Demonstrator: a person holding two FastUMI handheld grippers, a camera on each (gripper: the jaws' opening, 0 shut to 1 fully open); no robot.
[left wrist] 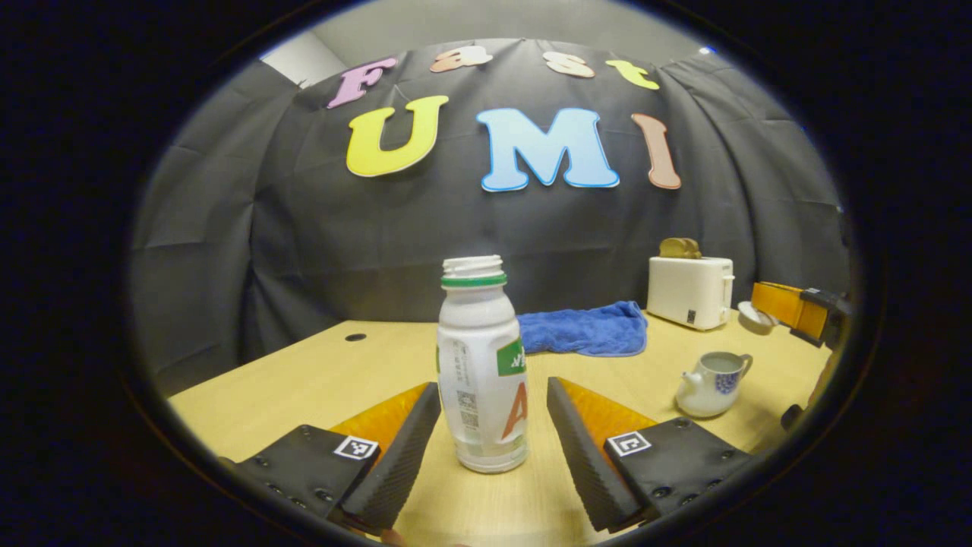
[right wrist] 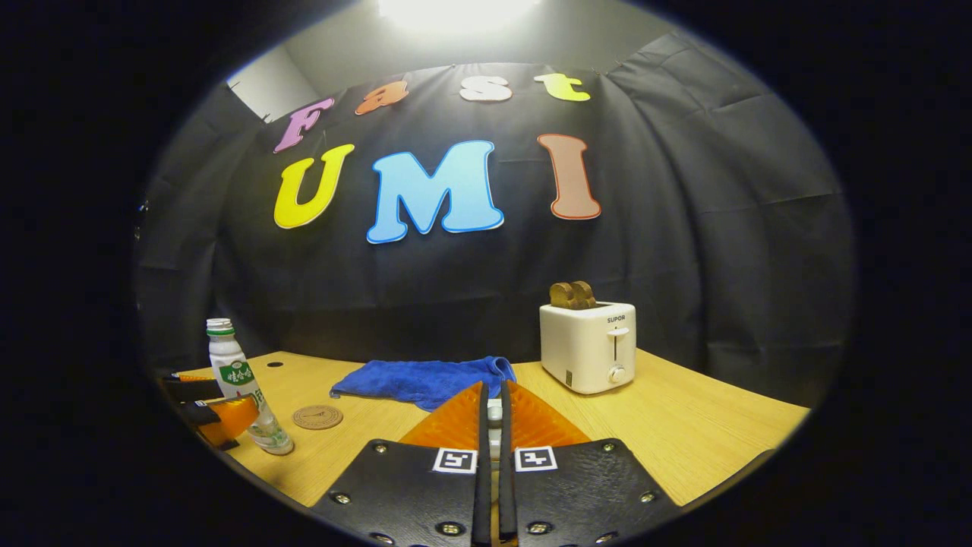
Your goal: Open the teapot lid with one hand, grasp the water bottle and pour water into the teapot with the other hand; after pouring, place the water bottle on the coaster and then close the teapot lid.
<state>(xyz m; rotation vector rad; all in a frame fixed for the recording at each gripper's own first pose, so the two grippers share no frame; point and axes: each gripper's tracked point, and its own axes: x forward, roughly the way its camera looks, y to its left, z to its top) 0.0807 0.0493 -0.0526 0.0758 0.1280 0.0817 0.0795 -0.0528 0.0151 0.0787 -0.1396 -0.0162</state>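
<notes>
- In the left gripper view we see the left claw (left wrist: 492, 425) spread wide, its fingers (left wrist: 402, 448) flanking the bottle (left wrist: 481, 365) with a gap on each side, so nothing is pinched.
- The bottle stands upright on the bench (left wrist: 304, 372), uncapped, a little liquid at its bottom.
- The teapot (left wrist: 712, 384) sits on the bench to the right in that view, well apart from the bottle, its top open and no lid on it.
- Behind the teapot we see a toaster (left wrist: 691, 290) with toast in its slots, and a blue towel (left wrist: 585, 328) lying between bottle and toaster, near the back wall.
- In the right gripper view the right claw (right wrist: 493, 414) is almost pressed together on a small pale thing in the slit; we take it for the lid (right wrist: 494, 414), though we cannot tell for sure.
- That view also shows the coaster (right wrist: 317, 416) flat on the bench just beside the bottle (right wrist: 241, 384), not under it.
- At the far right of the left gripper view, the other gripper (left wrist: 797, 310) hangs above the bench beyond the teapot.
</notes>
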